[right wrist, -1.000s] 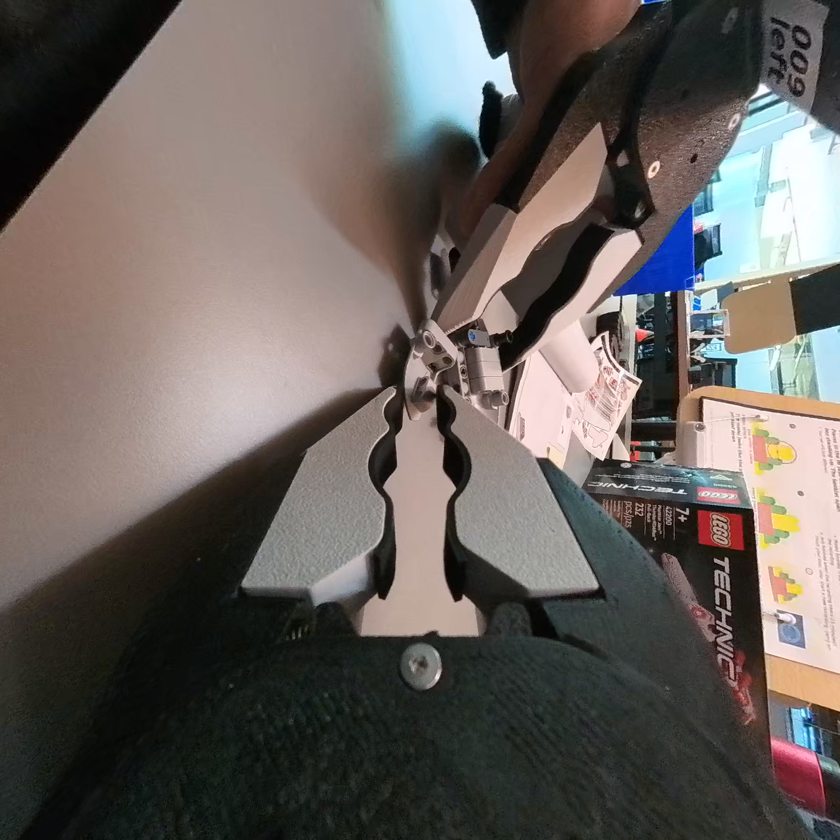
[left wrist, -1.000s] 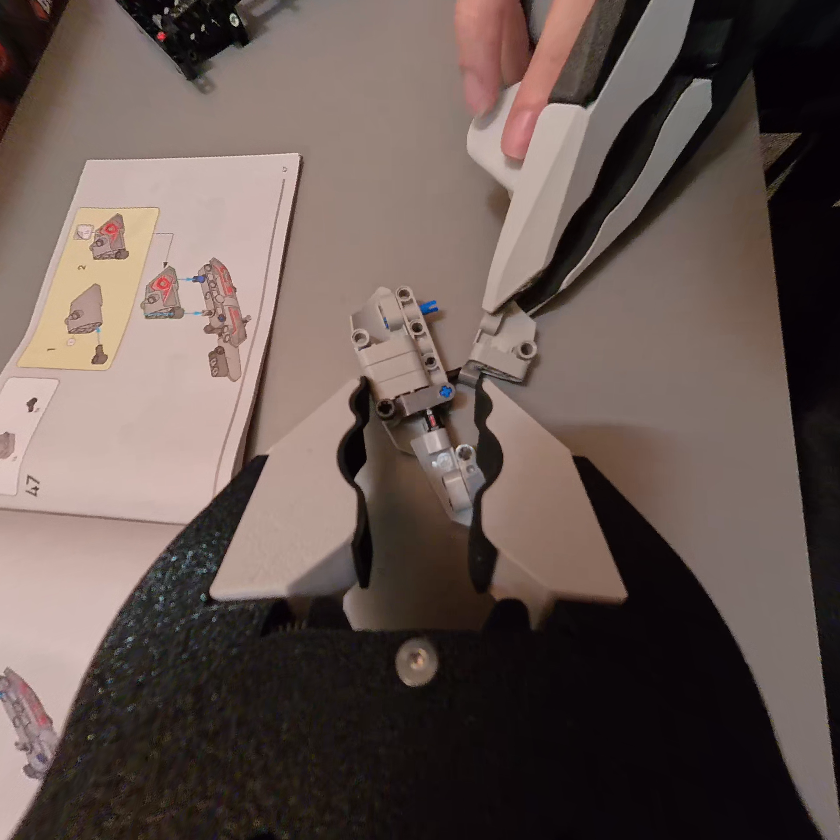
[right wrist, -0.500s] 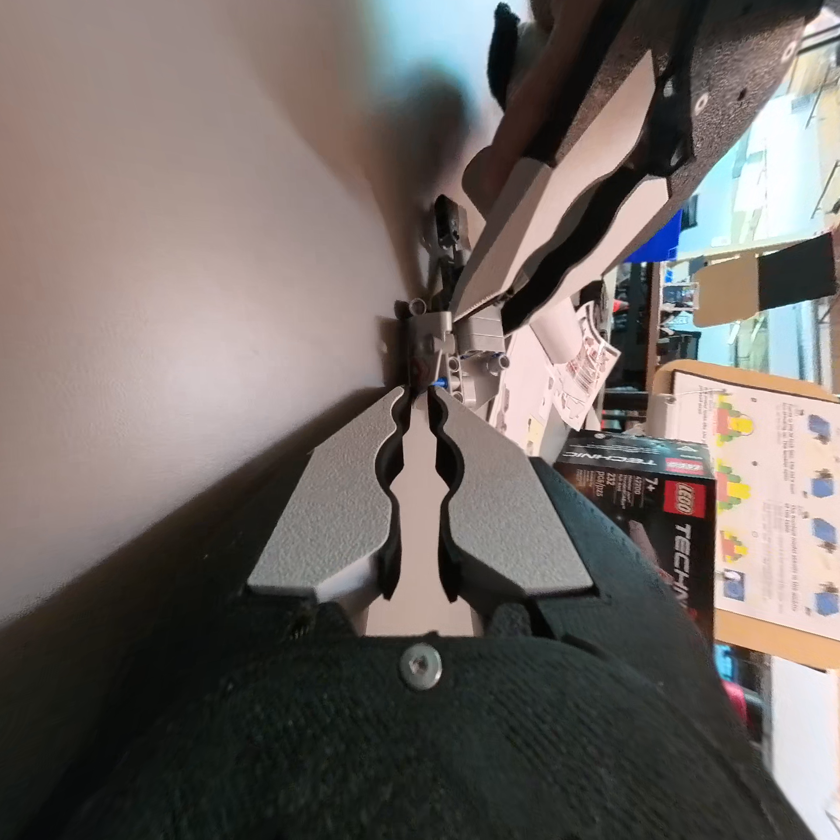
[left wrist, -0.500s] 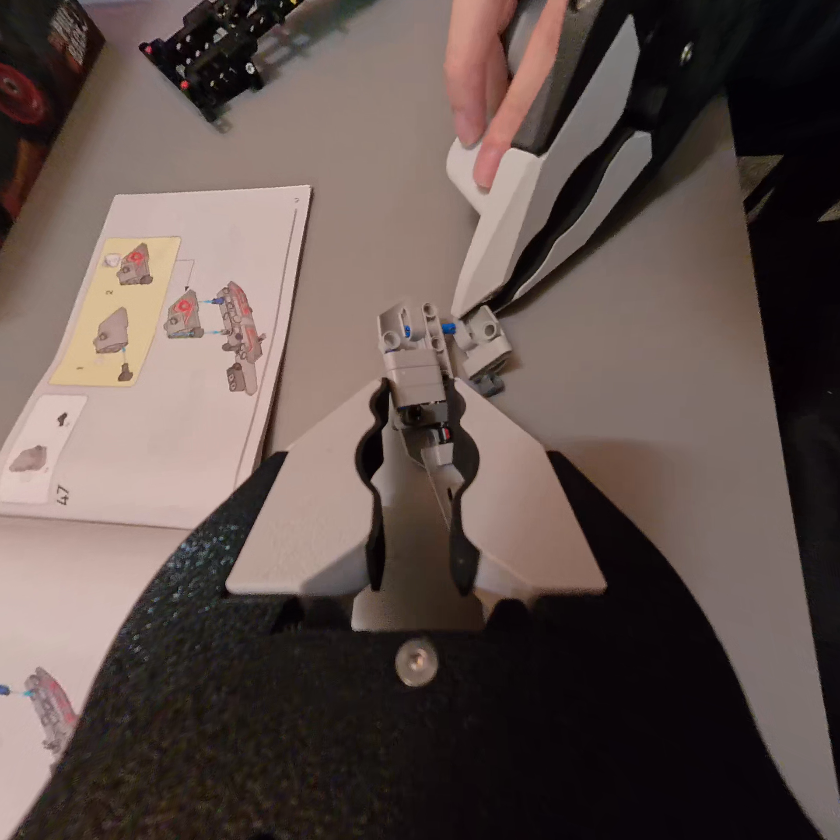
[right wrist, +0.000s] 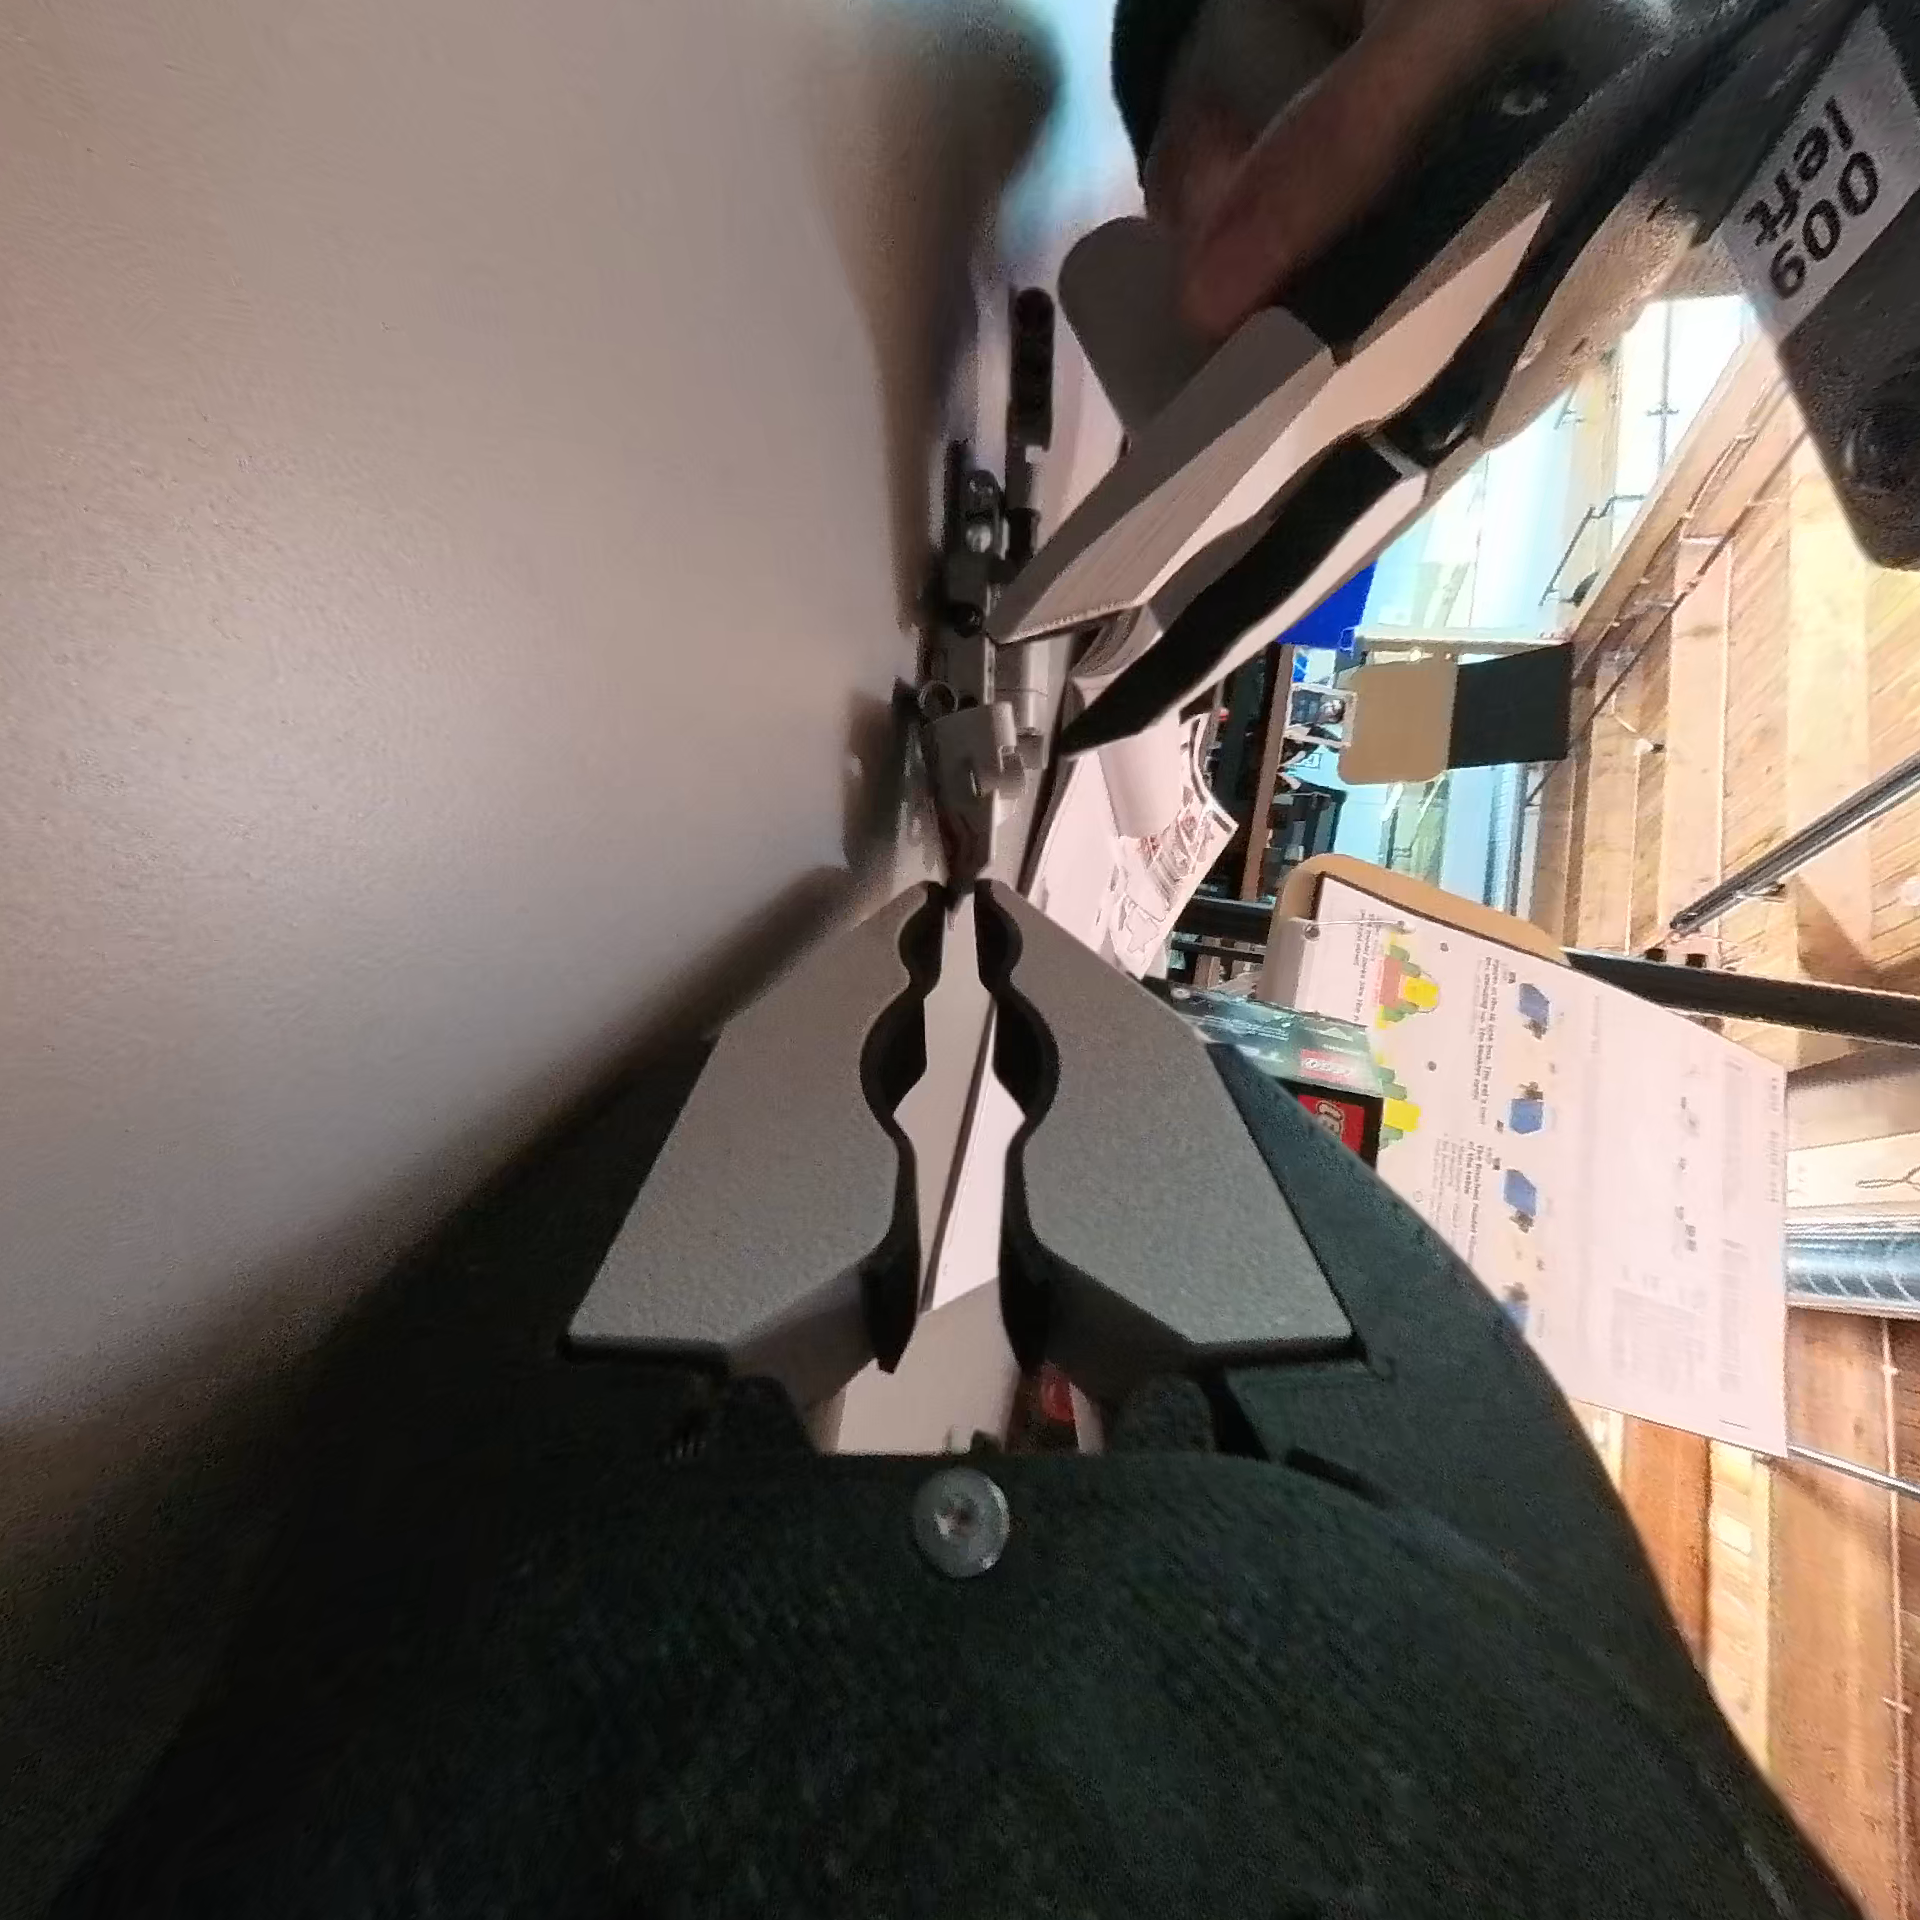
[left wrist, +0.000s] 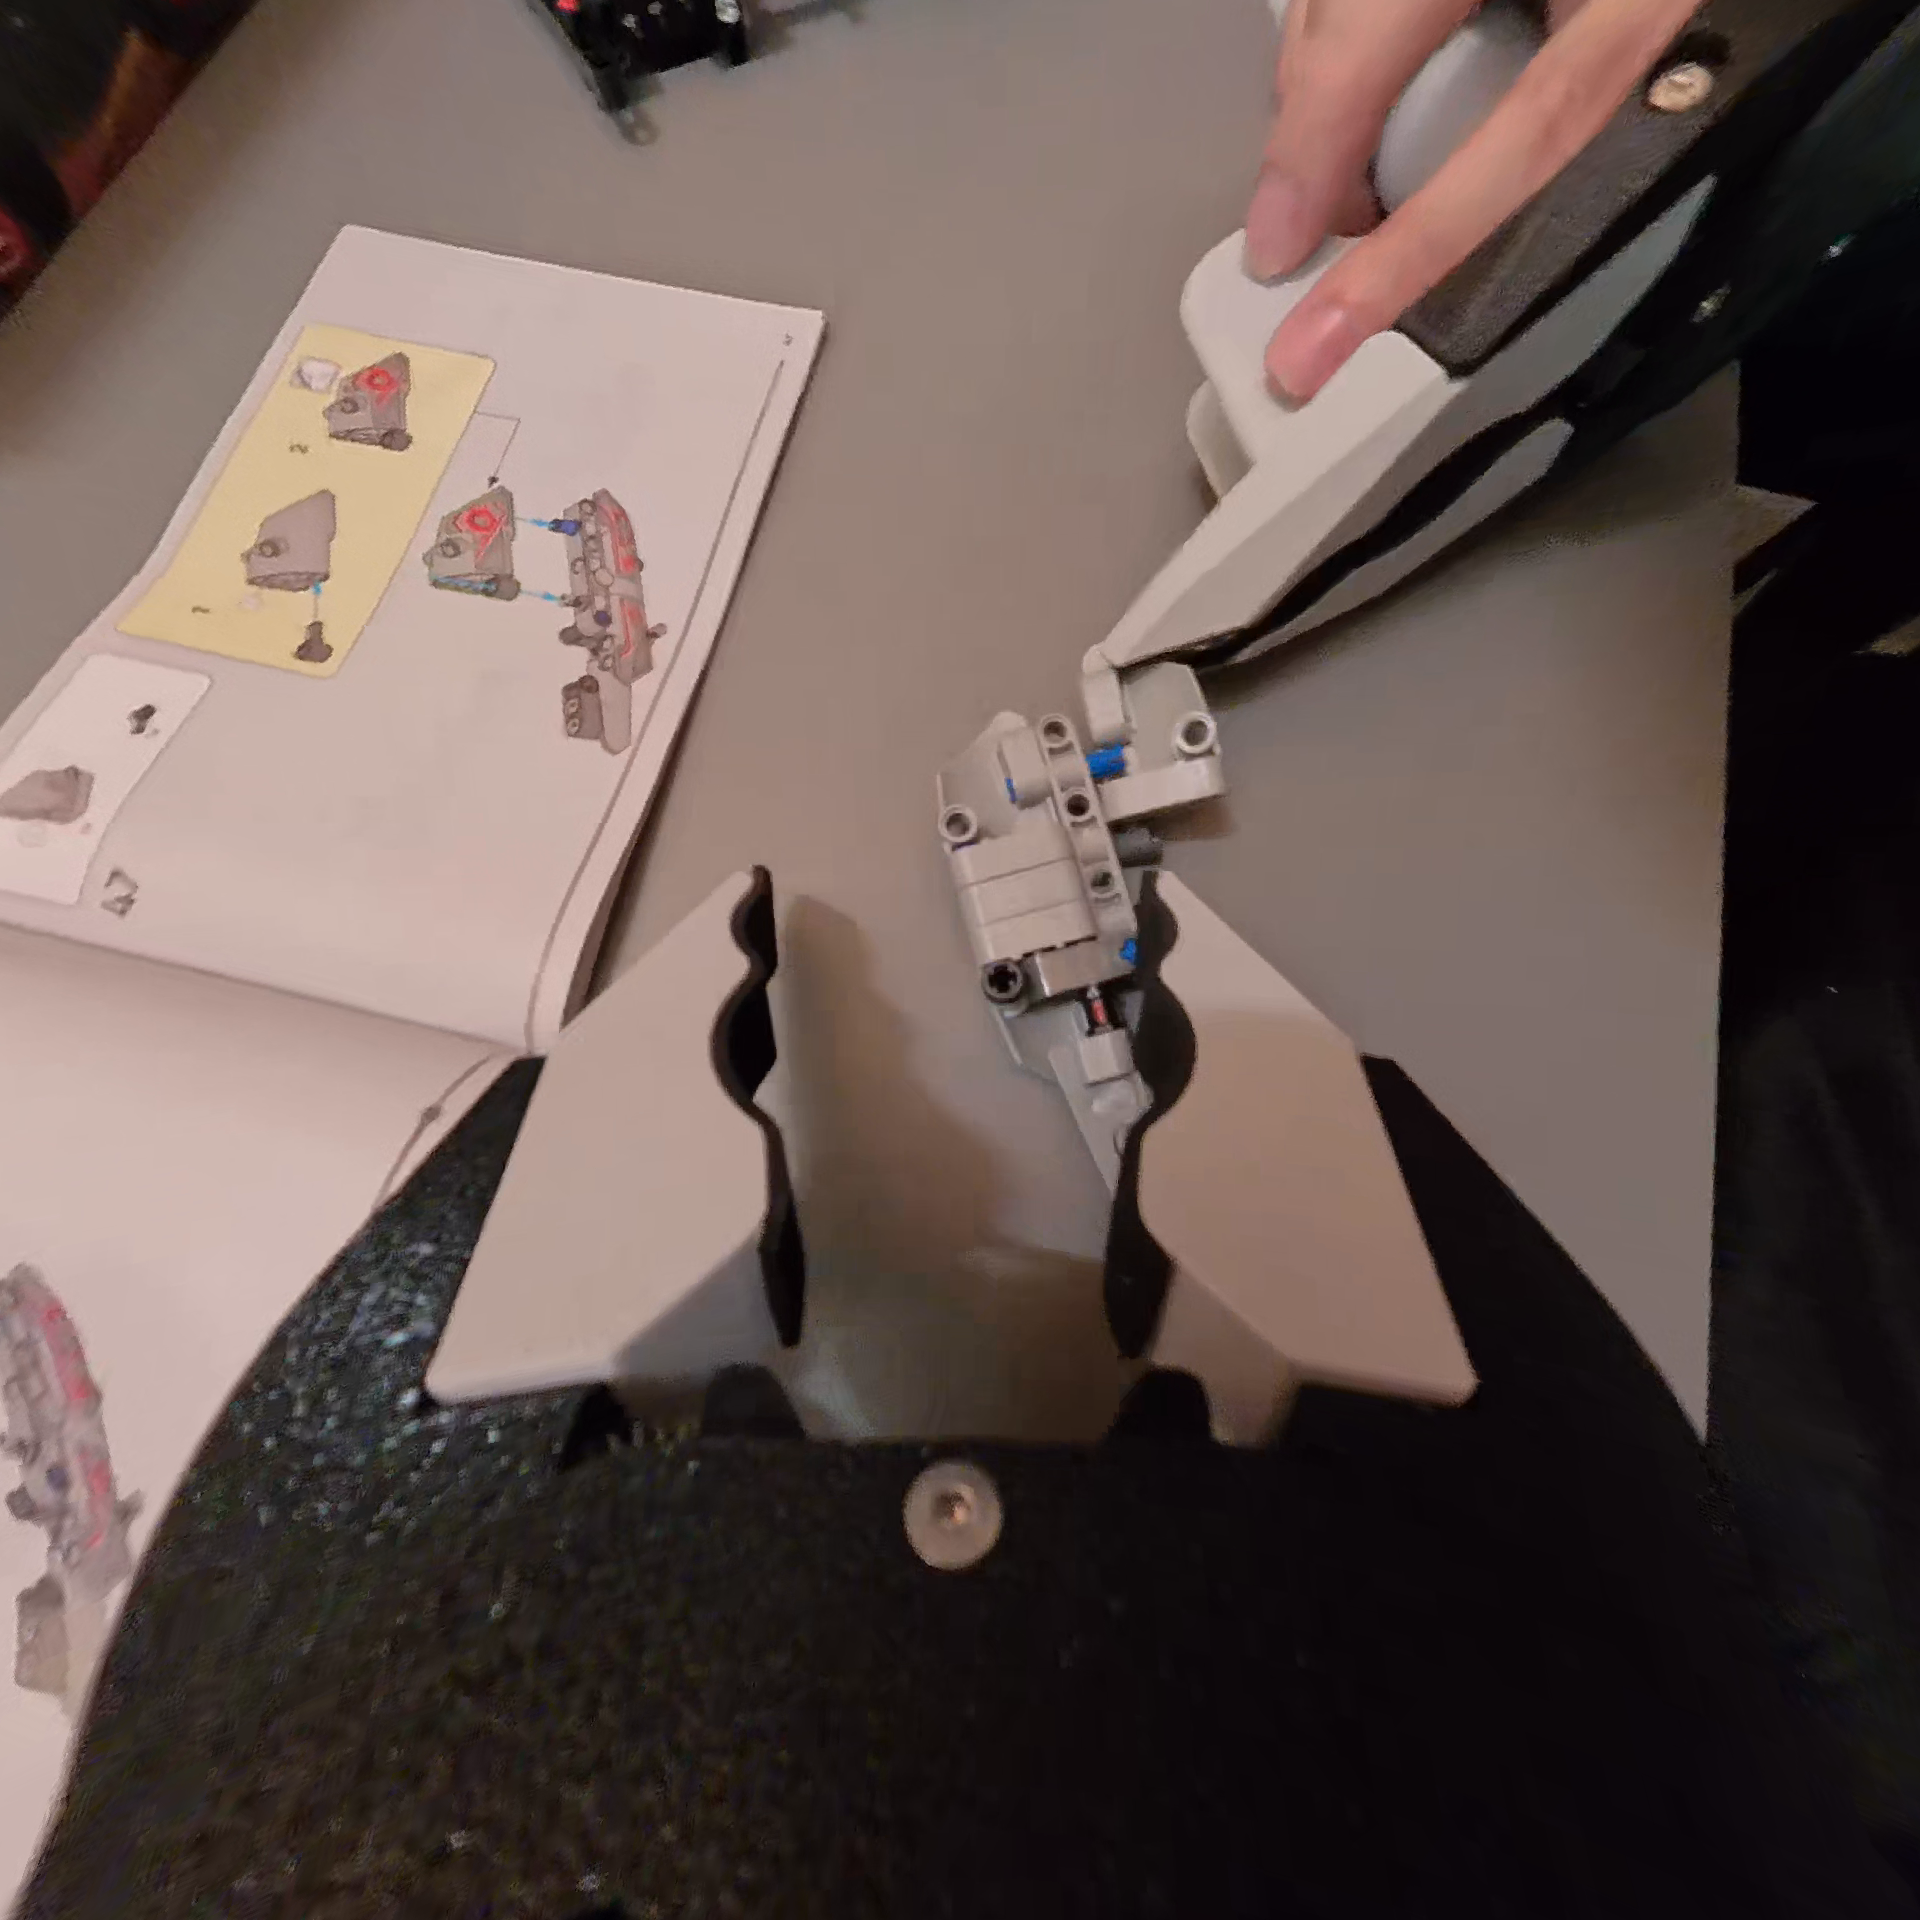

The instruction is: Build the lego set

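A grey lego assembly (left wrist: 1039, 883) lies on the grey table (left wrist: 1039, 364). My left gripper (left wrist: 956, 894) is open wide around it, and the assembly rests against the right finger (left wrist: 1247, 1091). My right gripper (left wrist: 1117, 657) comes in from the upper right, shut on a small grey lego piece (left wrist: 1158, 738). That piece sits on a blue pin (left wrist: 1107, 764) at the assembly's far end. In the right wrist view my right gripper (right wrist: 956, 891) is nearly closed, its tips on the piece's near edge (right wrist: 971, 743). The left gripper's fingers (right wrist: 1195, 540) show beyond it.
An open instruction booklet (left wrist: 416, 623) lies to the left. A black lego build (left wrist: 644, 31) sits at the far edge of the table. The table's right edge (left wrist: 1725, 935) is close to the assembly. A lego box (right wrist: 1330, 1081) and a printed sheet (right wrist: 1558, 1143) stand beyond the table. About 5 centimetres separates my left fingertips from my right. From either gripper's tips it is about 25 centimetres to the black lego build (left wrist: 644, 31).
My left gripper has opened and let go of the grey assembly, which now lies on the table. The right gripper stays shut on the small piece, now joined at the blue pin.
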`<state>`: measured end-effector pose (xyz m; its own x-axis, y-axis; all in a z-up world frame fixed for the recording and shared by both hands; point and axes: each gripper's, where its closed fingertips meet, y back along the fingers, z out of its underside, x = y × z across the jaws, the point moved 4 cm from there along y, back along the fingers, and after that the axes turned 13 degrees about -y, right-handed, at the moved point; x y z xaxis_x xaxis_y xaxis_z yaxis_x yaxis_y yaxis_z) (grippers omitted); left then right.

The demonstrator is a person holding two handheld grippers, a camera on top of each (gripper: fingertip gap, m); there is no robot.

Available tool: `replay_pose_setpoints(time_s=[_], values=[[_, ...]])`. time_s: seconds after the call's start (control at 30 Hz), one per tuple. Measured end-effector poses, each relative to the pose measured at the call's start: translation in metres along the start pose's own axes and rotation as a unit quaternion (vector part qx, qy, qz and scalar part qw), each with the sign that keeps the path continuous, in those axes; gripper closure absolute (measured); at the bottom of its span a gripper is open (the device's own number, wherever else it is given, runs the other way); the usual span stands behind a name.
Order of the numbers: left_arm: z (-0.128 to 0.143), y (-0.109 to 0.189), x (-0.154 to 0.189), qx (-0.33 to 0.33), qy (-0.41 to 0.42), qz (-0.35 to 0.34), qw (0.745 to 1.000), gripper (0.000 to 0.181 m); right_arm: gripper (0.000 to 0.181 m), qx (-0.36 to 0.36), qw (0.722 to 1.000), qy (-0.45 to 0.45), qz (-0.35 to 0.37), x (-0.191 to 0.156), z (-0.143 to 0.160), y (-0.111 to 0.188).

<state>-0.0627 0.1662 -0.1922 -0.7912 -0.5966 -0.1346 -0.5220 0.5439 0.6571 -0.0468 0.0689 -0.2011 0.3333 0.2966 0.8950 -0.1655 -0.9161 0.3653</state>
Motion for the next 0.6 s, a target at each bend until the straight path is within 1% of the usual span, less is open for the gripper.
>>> replay_pose_setpoints(time_s=[0.03, 0.1, 0.13, 0.17, 0.2, 0.27, 0.37, 0.43, 0.53, 0.6], values=[[0.000, 0.004, -0.003, 0.000, 0.007, -0.013, 1.000, 0.113, 0.177, 0.003, 1.000, 0.002, 0.001, -0.001, -0.001, 0.001], [-0.001, 0.012, -0.008, 0.013, 0.026, -0.034, 0.999, 0.112, 0.178, 0.011, 1.000, 0.007, -0.001, -0.005, -0.003, 0.004], [-0.001, 0.016, -0.007, 0.018, 0.033, -0.030, 0.999, 0.114, 0.178, 0.007, 1.000, 0.005, -0.009, -0.008, -0.001, 0.004], [0.001, 0.018, -0.002, 0.018, 0.034, -0.013, 0.999, 0.118, 0.178, 0.009, 1.000, 0.003, -0.005, -0.008, -0.001, 0.004], [0.003, 0.019, 0.004, 0.012, 0.035, 0.005, 0.999, 0.117, 0.178, 0.010, 1.000, 0.003, -0.006, -0.008, -0.001, 0.005], [0.009, 0.015, 0.017, -0.014, 0.041, 0.033, 0.999, 0.116, 0.178, 0.011, 1.000, -0.006, -0.012, -0.009, -0.002, 0.005], [0.009, 0.004, 0.028, -0.029, 0.035, 0.034, 0.998, 0.117, 0.178, 0.015, 1.000, -0.003, -0.012, -0.011, -0.003, 0.007], [0.006, 0.000, 0.027, -0.025, 0.039, 0.019, 0.999, 0.120, 0.177, 0.017, 1.000, -0.013, -0.015, -0.010, -0.002, 0.007], [0.004, -0.002, 0.024, -0.012, 0.062, 0.017, 0.998, 0.123, 0.176, 0.021, 0.999, -0.035, -0.035, -0.010, -0.002, 0.008], [0.005, -0.002, 0.023, -0.012, 0.059, 0.013, 0.998, 0.124, 0.170, 0.026, 0.996, -0.065, -0.051, -0.008, -0.001, 0.012]])
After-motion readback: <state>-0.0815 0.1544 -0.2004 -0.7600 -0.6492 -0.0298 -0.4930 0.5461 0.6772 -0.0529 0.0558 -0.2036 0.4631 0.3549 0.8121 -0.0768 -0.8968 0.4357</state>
